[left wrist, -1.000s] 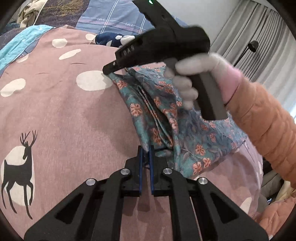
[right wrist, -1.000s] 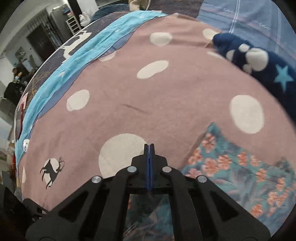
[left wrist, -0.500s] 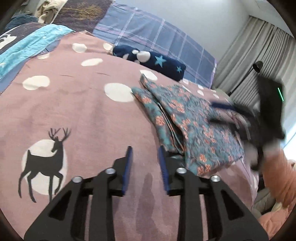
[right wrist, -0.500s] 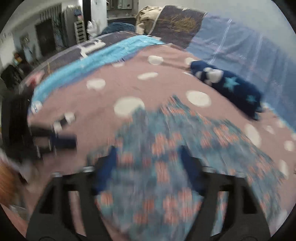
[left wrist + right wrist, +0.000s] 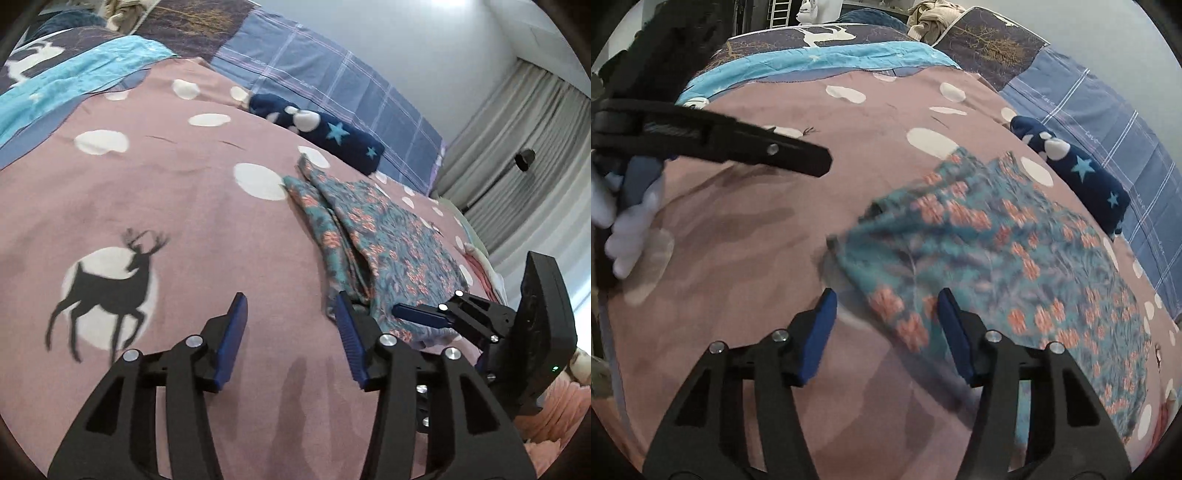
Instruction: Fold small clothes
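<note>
A teal floral garment [image 5: 380, 243] lies folded flat on the pink bedspread [image 5: 184, 192]; it also shows in the right wrist view [image 5: 1015, 258]. My left gripper [image 5: 290, 325] is open and empty, just left of the garment's near corner. My right gripper [image 5: 884, 317] is open and empty, with the garment's near corner between its fingers. The right gripper also shows at the right edge of the left wrist view [image 5: 424, 317]. The left gripper shows at the upper left of the right wrist view [image 5: 798, 158], held by a white-gloved hand.
A navy roll with stars and white paw marks [image 5: 325, 133] lies at the far side of the bedspread, also in the right wrist view [image 5: 1078, 173]. A blue plaid pillow [image 5: 332, 81] is behind it. Grey curtains [image 5: 517, 158] hang at the right.
Both grippers were shut on the garment one second ago. They have opened, let it go and pulled back to the near edge. The garment now lies flat.
</note>
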`<state>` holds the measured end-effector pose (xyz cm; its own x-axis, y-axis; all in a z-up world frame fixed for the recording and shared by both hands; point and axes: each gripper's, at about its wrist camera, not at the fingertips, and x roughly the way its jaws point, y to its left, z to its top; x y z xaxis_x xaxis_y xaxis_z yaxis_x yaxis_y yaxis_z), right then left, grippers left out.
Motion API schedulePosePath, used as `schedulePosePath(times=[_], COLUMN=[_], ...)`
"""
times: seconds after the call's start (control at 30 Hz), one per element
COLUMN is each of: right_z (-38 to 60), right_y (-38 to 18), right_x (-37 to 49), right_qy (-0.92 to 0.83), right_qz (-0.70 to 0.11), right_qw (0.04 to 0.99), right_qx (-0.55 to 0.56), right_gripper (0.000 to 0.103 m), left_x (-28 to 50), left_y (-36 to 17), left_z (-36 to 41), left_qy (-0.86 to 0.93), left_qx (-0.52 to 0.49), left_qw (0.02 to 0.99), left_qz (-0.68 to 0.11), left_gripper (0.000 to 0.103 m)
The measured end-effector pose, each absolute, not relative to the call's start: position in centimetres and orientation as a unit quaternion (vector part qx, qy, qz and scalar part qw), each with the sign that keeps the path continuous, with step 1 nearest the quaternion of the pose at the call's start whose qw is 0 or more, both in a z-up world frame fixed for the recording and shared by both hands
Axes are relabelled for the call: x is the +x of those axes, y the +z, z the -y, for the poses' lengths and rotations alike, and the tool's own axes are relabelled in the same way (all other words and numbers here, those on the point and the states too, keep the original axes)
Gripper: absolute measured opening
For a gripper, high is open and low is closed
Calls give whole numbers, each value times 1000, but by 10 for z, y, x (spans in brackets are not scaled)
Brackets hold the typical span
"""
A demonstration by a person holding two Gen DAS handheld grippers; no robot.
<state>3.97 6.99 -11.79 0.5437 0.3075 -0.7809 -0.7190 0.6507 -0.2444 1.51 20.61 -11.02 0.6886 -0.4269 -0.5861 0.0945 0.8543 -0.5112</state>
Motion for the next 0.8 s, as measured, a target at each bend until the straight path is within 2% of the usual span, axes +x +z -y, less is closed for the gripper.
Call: schedulePosePath(times=[0.07, 0.13, 0.17, 0.2, 0.3, 0.47, 0.67, 0.8], right_z=[-82, -89, -90, -91, -88, -83, -78, -78], right_y=[-122, -124, -123, -122, -119, -120, -119, -122], right_x=[48, 54, 55, 55, 54, 54, 49, 47], right_qy=[298, 290, 291, 288, 283, 278, 273, 266], right_qz=[-361, -358, -360, -359, -357, -364, -380, -382], right_qw=[838, 845, 847, 850, 854, 858, 859, 859], right_qx=[-279, -270, -260, -255, -251, -231, -210, -214], right_gripper=[59, 54, 41, 33, 22, 22, 22, 28], left_x=[14, 15, 17, 21, 44, 113, 177, 197], left_y=[-110, -109, -108, -107, -103, -99, -123, -126], left_z=[-211, -214, -216, -216, -213, -189, -155, -146], left_qy=[-141, -145, -152, -159, -186, -249, -291, -301], left_qx=[-237, -246, -250, -253, -259, -245, -258, -263], left_qw=[890, 888, 886, 883, 869, 839, 803, 806], left_qz=[-364, -361, -360, -361, -379, -417, -451, -437], left_gripper=[50, 50, 50, 51, 56, 58, 58, 58])
